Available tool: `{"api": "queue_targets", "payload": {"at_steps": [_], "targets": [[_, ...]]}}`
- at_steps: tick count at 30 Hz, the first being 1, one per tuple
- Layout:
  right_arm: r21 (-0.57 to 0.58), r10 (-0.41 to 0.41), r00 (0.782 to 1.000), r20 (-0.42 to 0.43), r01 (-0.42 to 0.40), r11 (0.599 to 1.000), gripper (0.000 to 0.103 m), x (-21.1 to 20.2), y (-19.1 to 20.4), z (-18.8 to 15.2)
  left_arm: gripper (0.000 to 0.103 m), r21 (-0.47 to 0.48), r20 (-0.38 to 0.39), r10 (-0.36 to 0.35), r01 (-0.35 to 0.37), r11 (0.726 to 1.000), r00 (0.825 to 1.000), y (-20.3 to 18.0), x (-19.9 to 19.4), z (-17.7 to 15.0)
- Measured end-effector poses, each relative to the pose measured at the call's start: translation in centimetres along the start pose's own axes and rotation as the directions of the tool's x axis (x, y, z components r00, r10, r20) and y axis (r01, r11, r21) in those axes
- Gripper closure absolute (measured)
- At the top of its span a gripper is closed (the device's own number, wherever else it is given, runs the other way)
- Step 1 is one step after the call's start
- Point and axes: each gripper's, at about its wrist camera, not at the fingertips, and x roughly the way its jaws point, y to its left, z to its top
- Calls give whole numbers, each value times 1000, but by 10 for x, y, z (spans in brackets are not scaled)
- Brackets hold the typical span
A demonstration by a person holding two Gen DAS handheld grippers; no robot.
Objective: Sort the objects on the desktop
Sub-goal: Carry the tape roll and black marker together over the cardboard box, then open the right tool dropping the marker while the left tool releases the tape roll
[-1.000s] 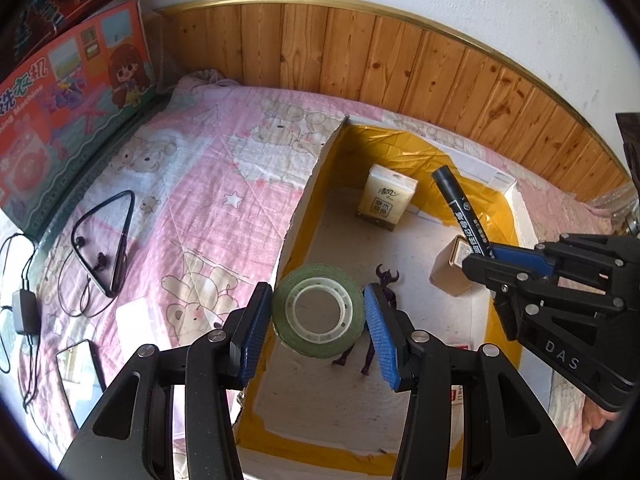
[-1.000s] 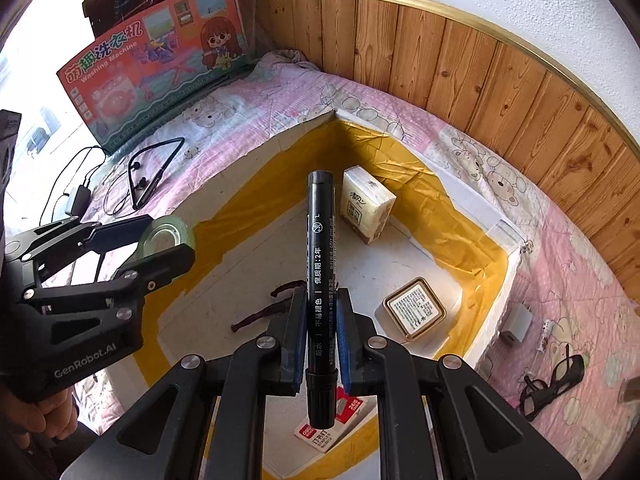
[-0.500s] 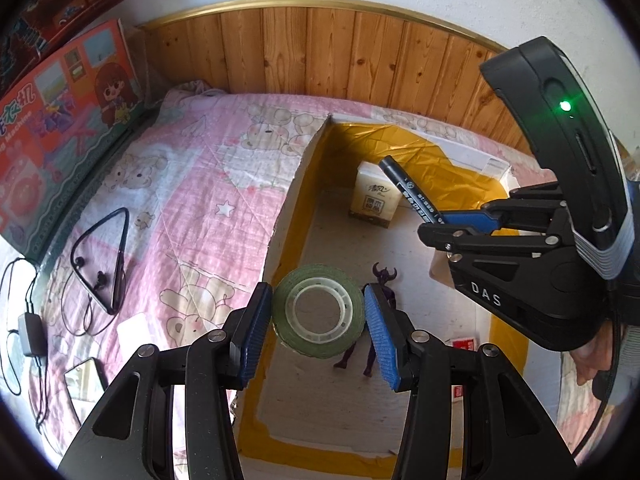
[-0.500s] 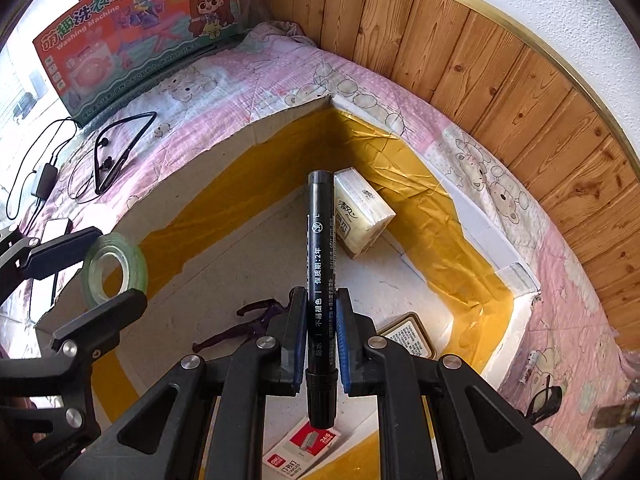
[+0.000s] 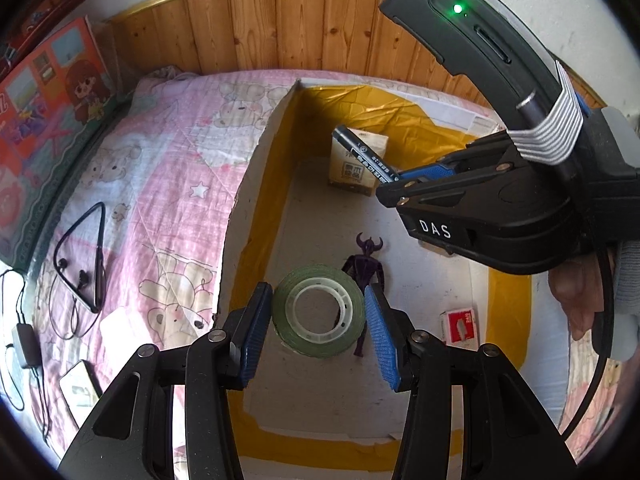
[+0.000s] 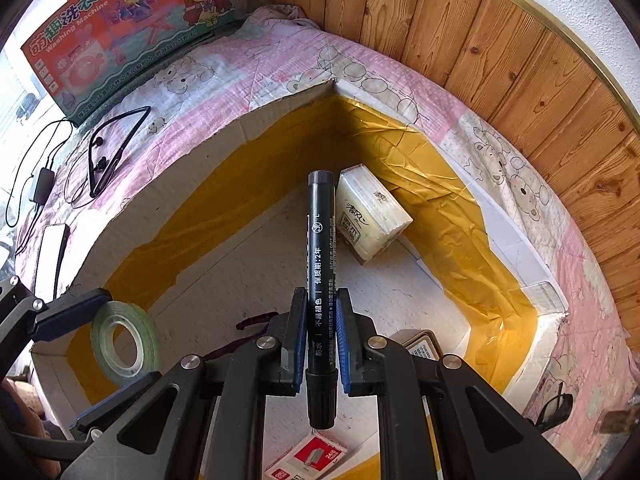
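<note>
My left gripper point(image 5: 316, 296) is shut on a green roll of tape point(image 5: 318, 312), held flat over the near left part of a white box lined with yellow tape point(image 5: 256, 184). My right gripper point(image 6: 320, 296) is shut on a black marker point(image 6: 320, 260) that points ahead over the box floor. In the left wrist view the right gripper point(image 5: 400, 182) and its marker point(image 5: 362, 156) hang above the box's far right. In the right wrist view the tape roll point(image 6: 124, 344) shows at lower left.
On the box floor lie a tissue pack point(image 6: 372, 216), a purple figurine point(image 5: 366, 268), a red staple box point(image 5: 460, 322) and a small labelled tin point(image 6: 420, 344). On the pink bedspread lie neckband earphones point(image 5: 80, 264), a phone point(image 5: 80, 388), a charger point(image 5: 24, 344) and glasses point(image 6: 556, 412). A toy carton point(image 5: 44, 120) leans at left.
The right gripper with the marker has moved in over the box and lower, now looming large in the left wrist view. The left gripper has rolled slightly and still holds the tape.
</note>
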Motion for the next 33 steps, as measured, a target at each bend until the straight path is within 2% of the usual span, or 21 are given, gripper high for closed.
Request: {"api": "queue_targets", "payload": {"at_steps": [6,22,33], "targets": [[7,9,1000,-28,-9,1000,89,9,-5,6,54,-33,-50,20,-22,999,999,4,11,1],[-20,4,996,-94,-6,1000,89,27,-9,6,52,2,-74,68,-68,998,995,2,13,0],[3,1,996,-91,0,1000,88,26,-10,4,52,-21,-91,47,-49,999,995,7,6,-3]]}}
